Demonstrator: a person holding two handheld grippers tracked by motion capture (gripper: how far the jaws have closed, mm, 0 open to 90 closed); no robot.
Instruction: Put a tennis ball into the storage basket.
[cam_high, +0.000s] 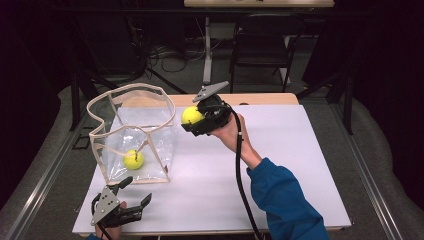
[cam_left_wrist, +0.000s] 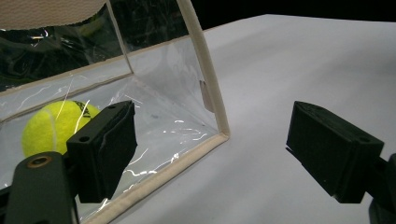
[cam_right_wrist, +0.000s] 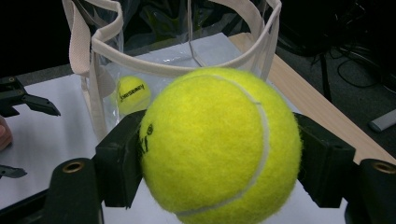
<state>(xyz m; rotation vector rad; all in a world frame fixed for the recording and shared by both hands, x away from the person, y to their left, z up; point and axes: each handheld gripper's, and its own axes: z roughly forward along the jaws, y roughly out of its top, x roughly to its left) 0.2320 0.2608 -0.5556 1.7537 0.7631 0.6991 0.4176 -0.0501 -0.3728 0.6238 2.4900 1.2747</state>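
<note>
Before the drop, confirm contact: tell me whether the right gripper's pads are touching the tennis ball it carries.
Touching. The right gripper view shows the right gripper with both black pads pressed against the sides of the held tennis ball, no gap on either side.

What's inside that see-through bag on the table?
One yellow tennis ball rests on the floor of the clear bag. Nothing else shows through its walls. A second ball is outside it, clamped in the right gripper.
</note>
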